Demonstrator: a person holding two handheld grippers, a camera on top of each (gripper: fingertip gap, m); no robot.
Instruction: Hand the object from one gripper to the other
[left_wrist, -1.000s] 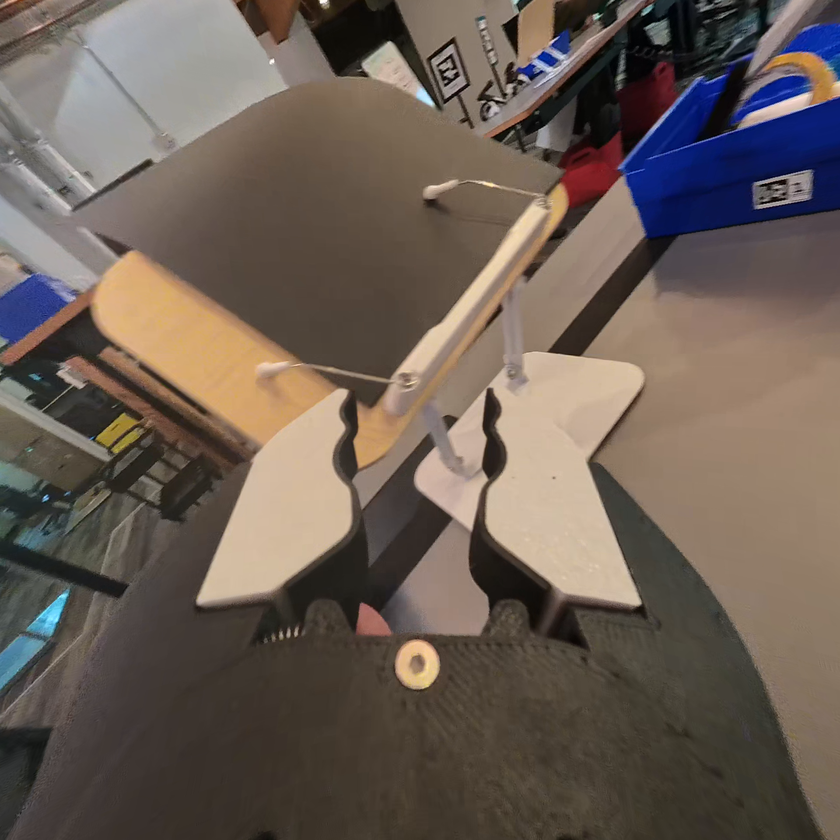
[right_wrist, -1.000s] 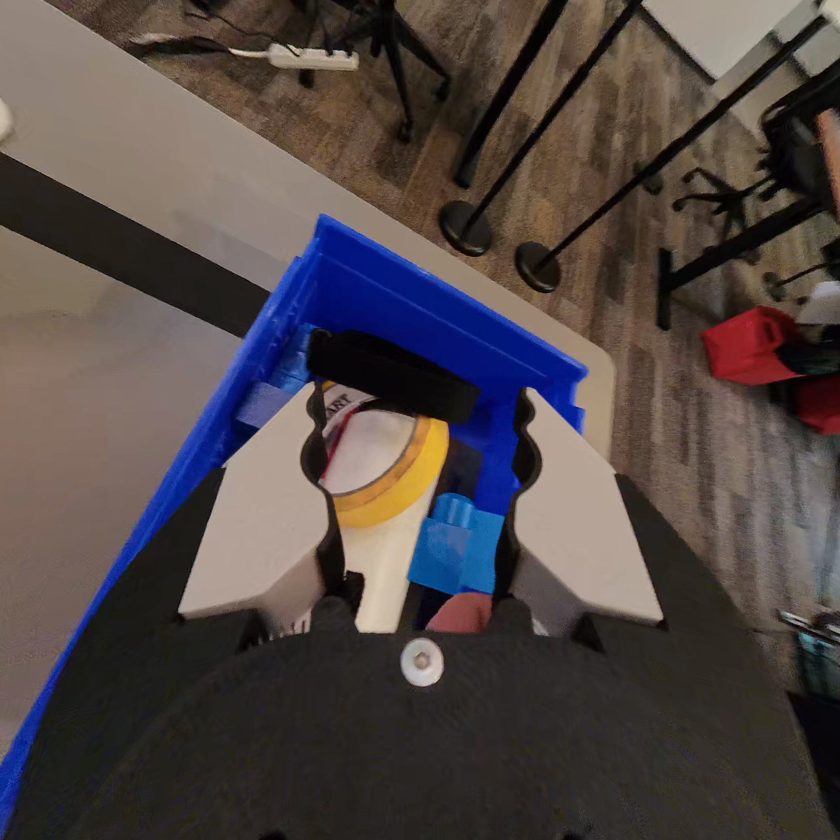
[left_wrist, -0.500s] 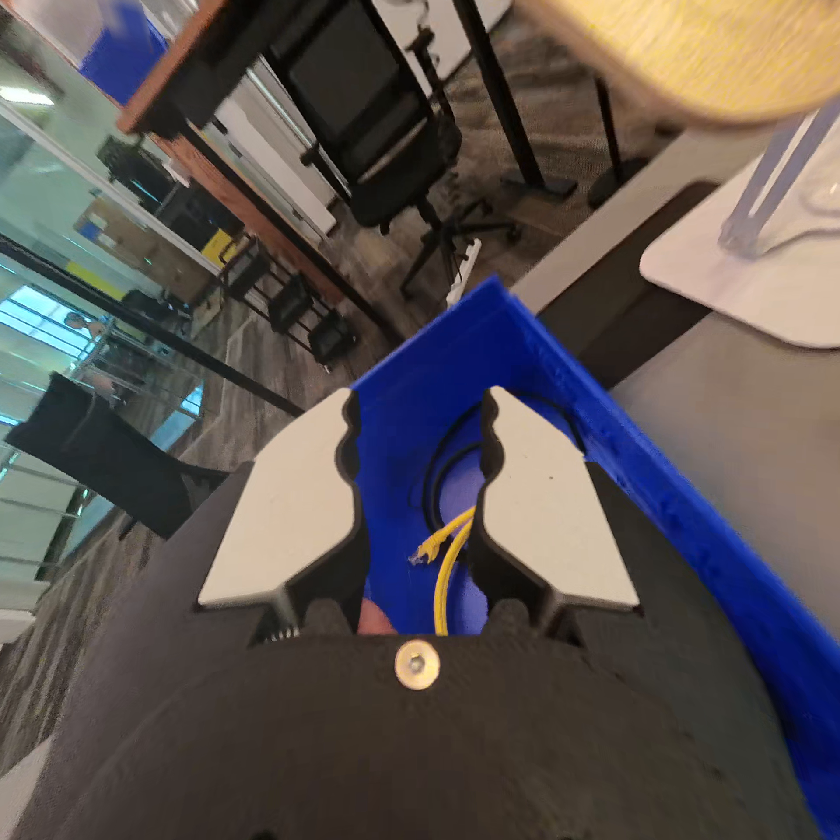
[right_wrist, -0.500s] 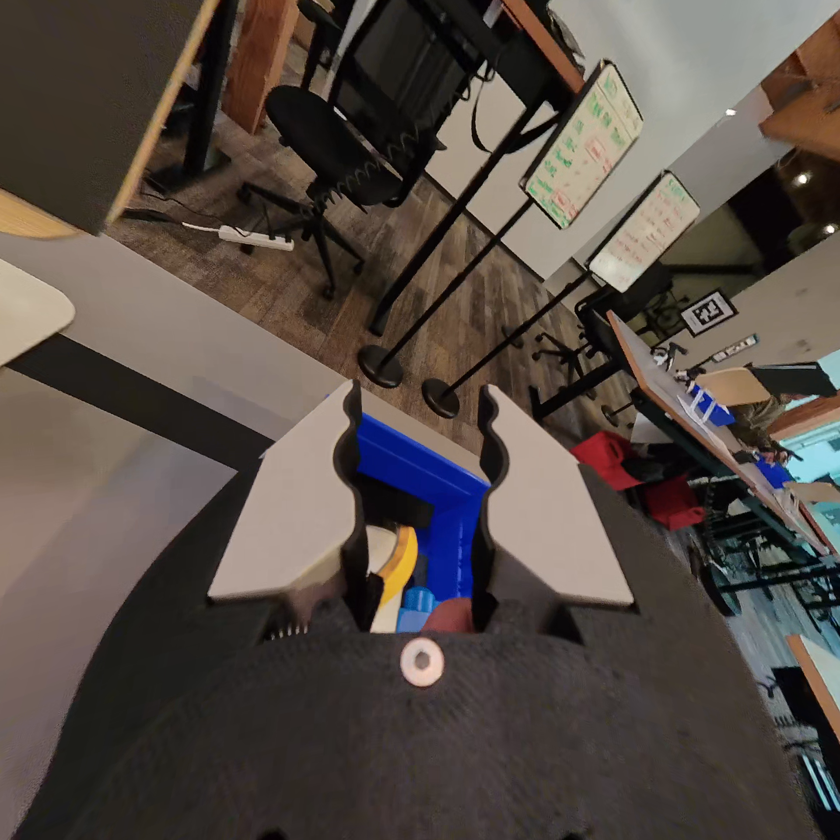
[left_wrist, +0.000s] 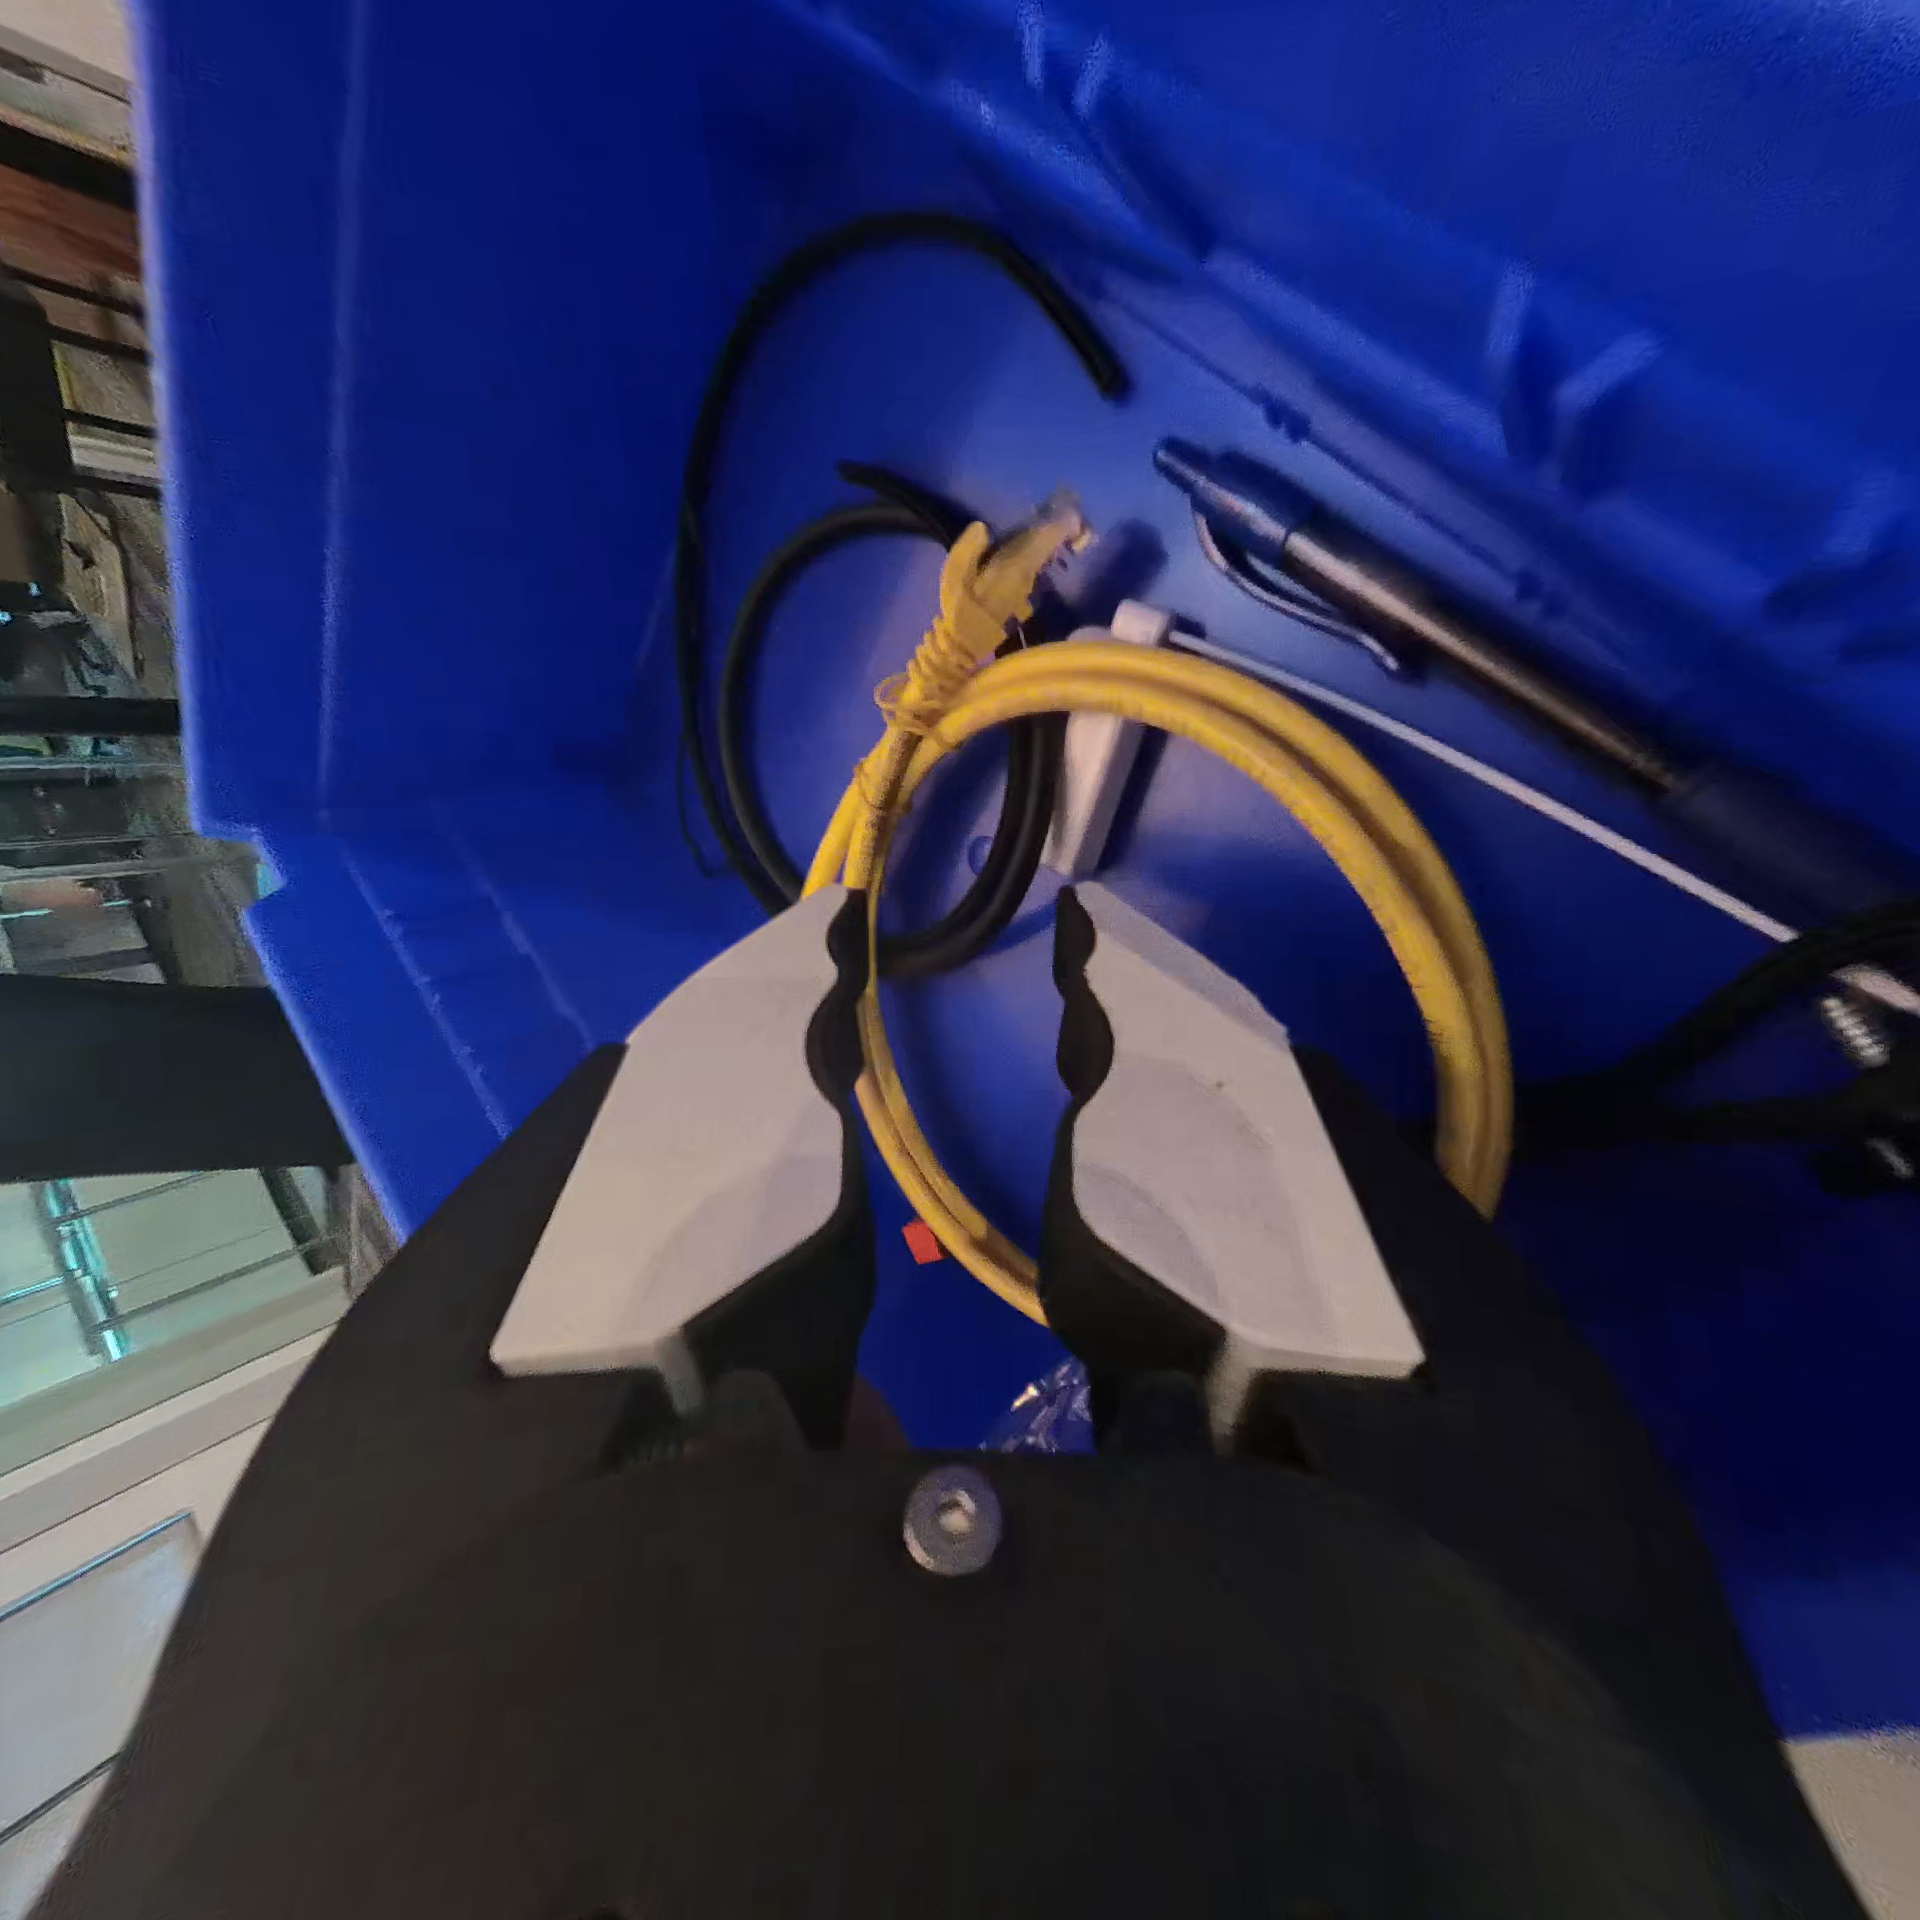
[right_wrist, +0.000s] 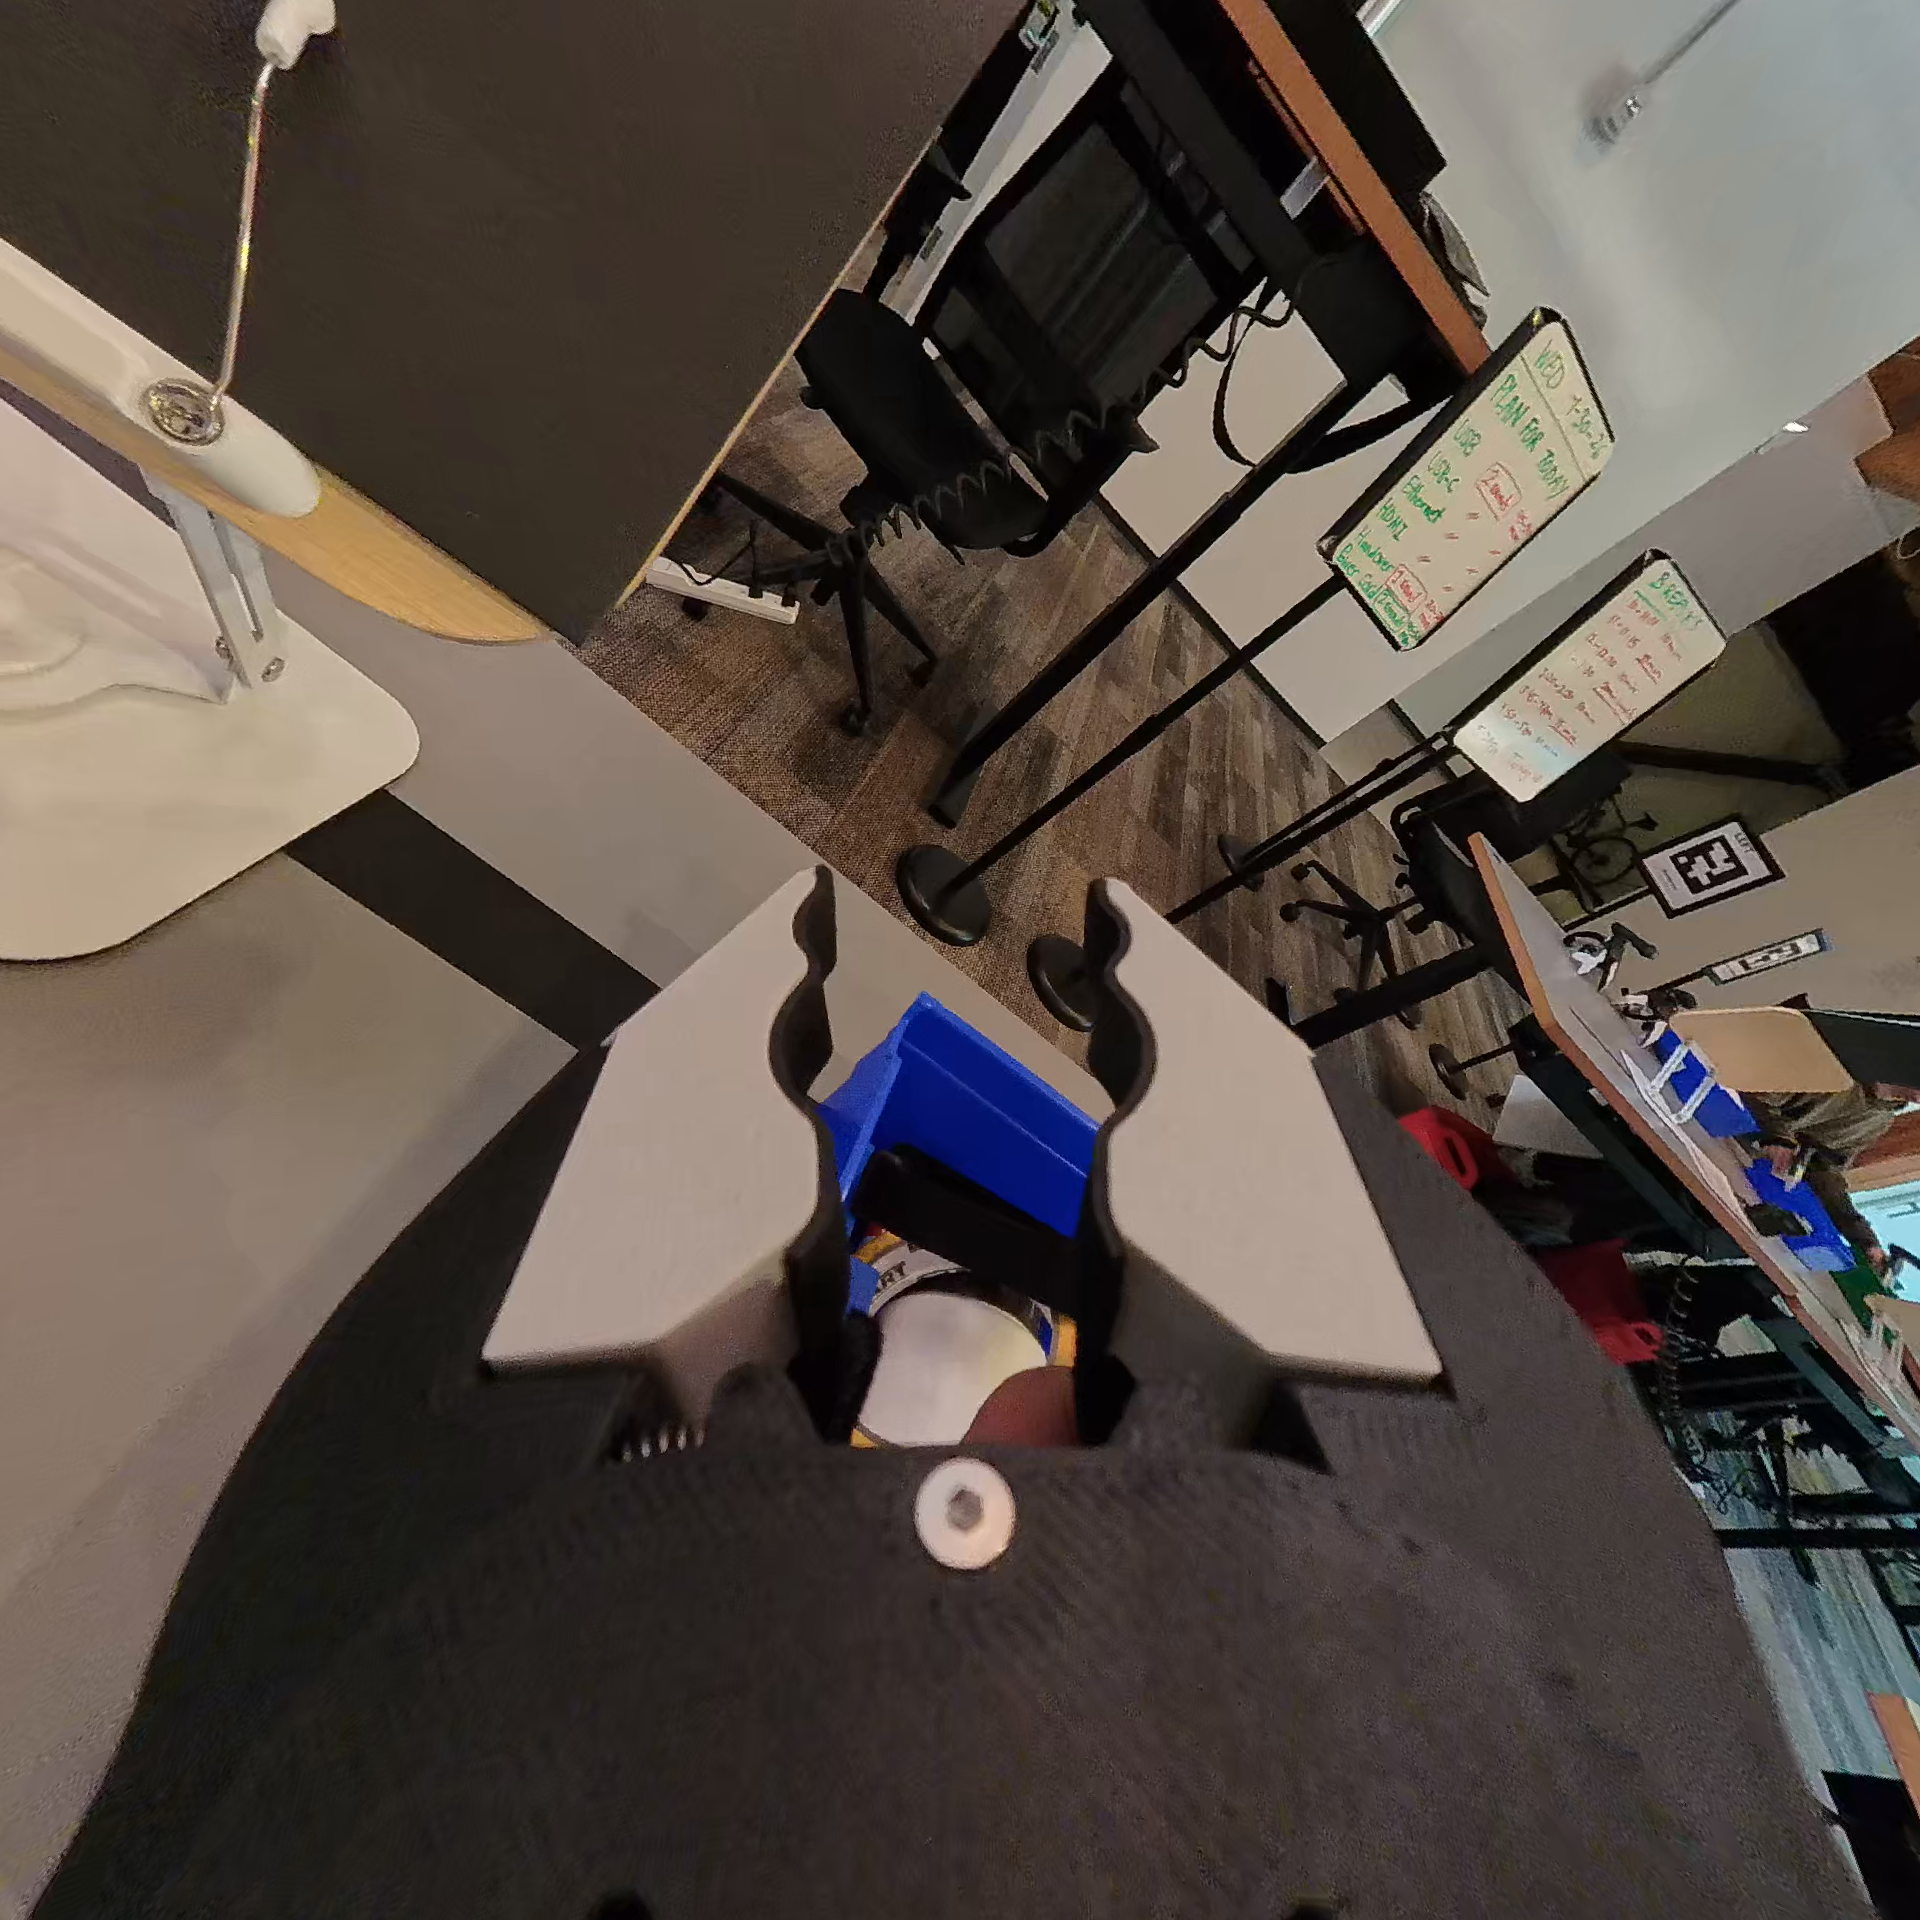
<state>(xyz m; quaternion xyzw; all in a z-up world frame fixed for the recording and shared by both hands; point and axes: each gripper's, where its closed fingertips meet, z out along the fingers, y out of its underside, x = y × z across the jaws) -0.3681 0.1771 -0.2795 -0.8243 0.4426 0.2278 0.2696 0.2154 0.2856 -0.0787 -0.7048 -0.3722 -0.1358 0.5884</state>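
A coiled yellow network cable (left_wrist: 1439, 883) lies in a blue bin (left_wrist: 468, 416) in the left wrist view. My left gripper (left_wrist: 956, 914) is open and low inside the bin. One side of the coil runs between its jaws, close against the left finger (left_wrist: 707, 1122). Its plug end (left_wrist: 1003, 577) points away from me. My right gripper (right_wrist: 961, 904) is open and empty. It is held above a second blue bin (right_wrist: 987, 1101) that holds a yellow tape roll (right_wrist: 935, 1340) and a black object (right_wrist: 966, 1216).
The left bin also holds black cables (left_wrist: 727, 520), a grey pen (left_wrist: 1455, 623) and a thin white strip (left_wrist: 1455, 769). In the right wrist view a white stand base (right_wrist: 156, 790) sits on the grey table (right_wrist: 208, 1143). An office chair (right_wrist: 914, 447) and whiteboards (right_wrist: 1475, 478) stand beyond. The tips of one gripper are about 65 cm away from the tips of the other.
My left gripper has swung from the stand down into the blue bin, up to the yellow cable. My right gripper has tilted up from its bin and its jaws have narrowed a little.
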